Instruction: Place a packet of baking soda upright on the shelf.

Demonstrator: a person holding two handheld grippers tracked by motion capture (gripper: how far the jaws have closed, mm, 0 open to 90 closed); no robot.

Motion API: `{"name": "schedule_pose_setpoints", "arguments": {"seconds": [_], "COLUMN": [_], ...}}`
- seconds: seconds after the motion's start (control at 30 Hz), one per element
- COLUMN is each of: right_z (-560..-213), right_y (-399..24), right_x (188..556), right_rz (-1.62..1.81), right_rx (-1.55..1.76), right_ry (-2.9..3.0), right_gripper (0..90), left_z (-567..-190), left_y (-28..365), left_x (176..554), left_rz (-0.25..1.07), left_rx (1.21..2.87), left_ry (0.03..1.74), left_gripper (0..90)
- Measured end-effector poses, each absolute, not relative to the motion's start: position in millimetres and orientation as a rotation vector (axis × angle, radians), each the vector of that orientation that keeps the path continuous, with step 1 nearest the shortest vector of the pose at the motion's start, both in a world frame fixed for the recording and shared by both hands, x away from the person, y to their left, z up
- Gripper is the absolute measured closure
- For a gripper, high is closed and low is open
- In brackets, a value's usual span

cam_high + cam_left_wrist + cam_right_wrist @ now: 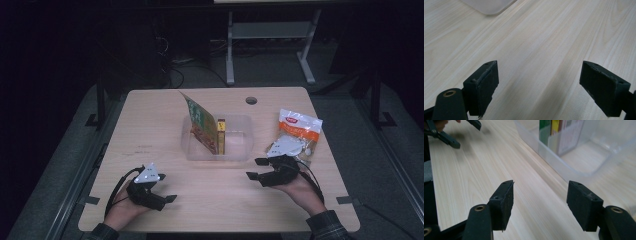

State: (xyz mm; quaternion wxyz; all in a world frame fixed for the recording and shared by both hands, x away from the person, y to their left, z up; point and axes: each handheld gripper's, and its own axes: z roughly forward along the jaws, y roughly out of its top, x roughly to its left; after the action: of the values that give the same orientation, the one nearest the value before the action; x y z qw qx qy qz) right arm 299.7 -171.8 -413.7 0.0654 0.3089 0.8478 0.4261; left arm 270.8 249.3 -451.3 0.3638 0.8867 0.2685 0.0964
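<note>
Both hand-held grippers rest spread and empty on the bench: left hand-held gripper (159, 192), right hand-held gripper (256, 169). A snack bag (298, 131) lies far right beside the clear bin (239, 153); probably grip its edge squarely.

Two matte black two-jaw tools, left tool (161, 193) and right tool (256, 168), each topped with a grey three-cornered plate dotted with small marks. Black cables (114, 192) looping off the back of both. Chunky rectangular jaw blocks up close, little screw holes on top, brass-ringed pivots at the base. Dark plaid sleeves (327, 225) at both wrists.
</note>
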Motion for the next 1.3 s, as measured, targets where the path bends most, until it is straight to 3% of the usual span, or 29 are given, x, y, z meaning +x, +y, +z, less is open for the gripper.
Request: {"name": "schedule_pose_setpoints", "arguments": {"seconds": [0.17, 0.37, 0.5, 0.53, 0.57, 0.67, 1.3], "right_z": [-420, -423, -421, -421, -419, -417, -441], "right_y": [-185, -209, -227, -227, -236, -249, -287], "right_x": [301, 311, 321, 321, 328, 338, 392], "right_rz": [1.251, 1.201, 1.151, 1.151, 1.146, 1.124, 0.918], "right_rx": [0.963, 1.055, 1.106, 1.106, 1.144, 1.179, 1.347], "right_ry": [2.560, 2.500, 2.437, 2.437, 2.415, 2.366, 2.290], "right_gripper": [38.3, 47.6, 64.5, 64.5, 75.8, 88.6, 89.8], "left_z": [-450, -450, -451, -451, -451, -451, -453], "left_y": [249, 248, 249, 249, 249, 249, 248], "left_x": [271, 270, 271, 271, 271, 271, 273], "left_rz": [0.252, 0.256, 0.255, 0.255, 0.255, 0.251, 0.242], "left_rx": [2.278, 2.279, 2.279, 2.279, 2.280, 2.272, 2.271], "left_ry": [0.688, 0.686, 0.685, 0.685, 0.685, 0.696, 0.699], "left_gripper": [15.1, 15.1, 15.1, 15.1, 15.1, 15.1, 15.3]}}
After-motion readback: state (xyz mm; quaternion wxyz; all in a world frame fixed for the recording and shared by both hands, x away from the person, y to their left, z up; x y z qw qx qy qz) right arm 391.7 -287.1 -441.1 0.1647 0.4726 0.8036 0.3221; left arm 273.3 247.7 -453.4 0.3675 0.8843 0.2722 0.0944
